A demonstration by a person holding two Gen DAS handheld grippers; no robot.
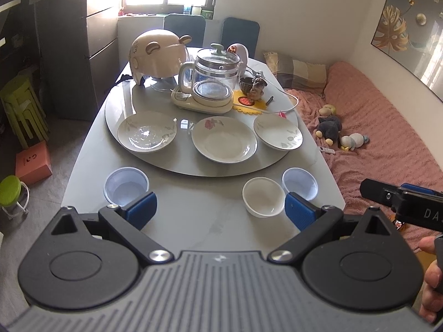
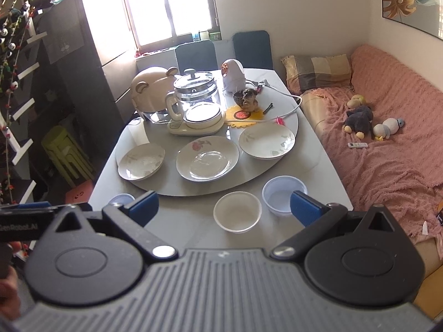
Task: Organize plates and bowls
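Three plates are sitting in a row on the turntable: left plate, middle plate, right plate. Behind them the kettle is standing. Before the turntable, three bowls are lying: one left, two right.

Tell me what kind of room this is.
Most likely a home dining and living room: a dining table with a glass turntable, a glass kettle, and a pink-covered sofa beside it.

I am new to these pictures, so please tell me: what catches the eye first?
Three plates sit in a row on the round turntable, the flowered plate in the middle. Behind them stand a glass kettle and a bear-eared helmet. Three small bowls, one the white bowl, wait on the near table edge.
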